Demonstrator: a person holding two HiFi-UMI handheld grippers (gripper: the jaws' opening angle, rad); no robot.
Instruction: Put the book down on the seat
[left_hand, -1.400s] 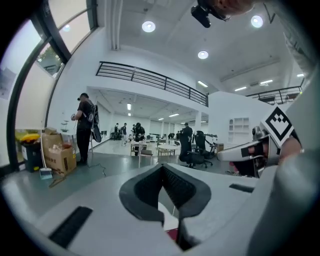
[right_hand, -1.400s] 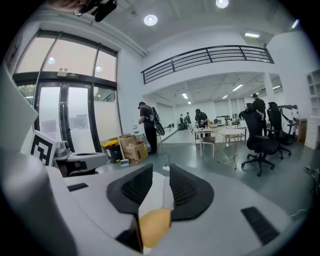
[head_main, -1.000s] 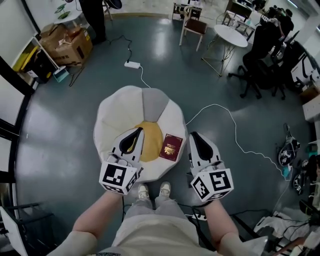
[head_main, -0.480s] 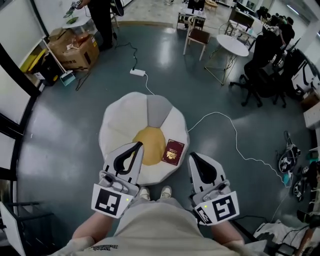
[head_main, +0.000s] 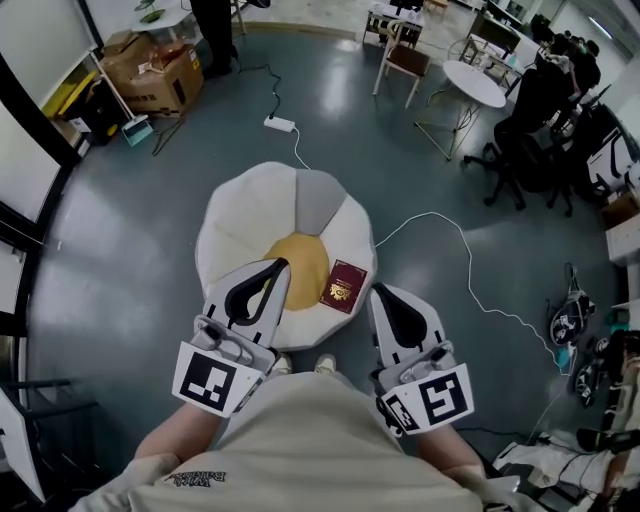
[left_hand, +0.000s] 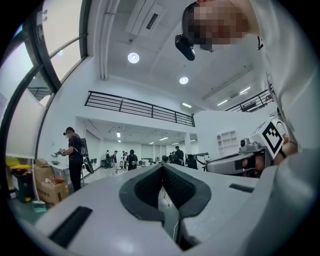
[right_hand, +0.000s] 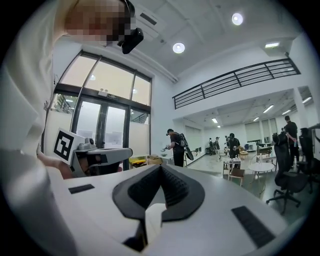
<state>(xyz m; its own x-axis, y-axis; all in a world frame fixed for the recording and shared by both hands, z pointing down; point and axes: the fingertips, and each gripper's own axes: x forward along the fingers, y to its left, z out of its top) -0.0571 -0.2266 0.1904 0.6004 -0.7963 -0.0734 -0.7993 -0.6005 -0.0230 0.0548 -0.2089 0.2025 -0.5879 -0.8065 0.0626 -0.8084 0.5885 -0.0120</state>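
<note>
Book (head_main: 344, 286), dark red with a gold emblem on its cover, lies flat on the seat (head_main: 250, 215). The seat is a round cushion with white and grey segments and a yellow centre. The book rests on the right part of it, just beside the yellow centre, and no gripper touches it. The left gripper (head_main: 276, 264) shows over the near left part of the seat and its tips point toward the yellow centre. In the left gripper view its two jaws meet at the tips, with only the hollow between the dark pads behind them, and they hold nothing. The right gripper (head_main: 377, 291) shows just to the right of the book, at the near right edge of the seat. In the right gripper view its jaws are also closed tip to tip and empty. Both gripper views look out level across a bright hall where some people stand far away. The person's shoes (head_main: 322, 362) stand on the grey-blue floor (head_main: 120, 250) right at the near edge of the seat. A white cable (head_main: 440, 222) runs over the floor to the right of the seat, and cardboard boxes (head_main: 165, 75) stand far to the left.
</note>
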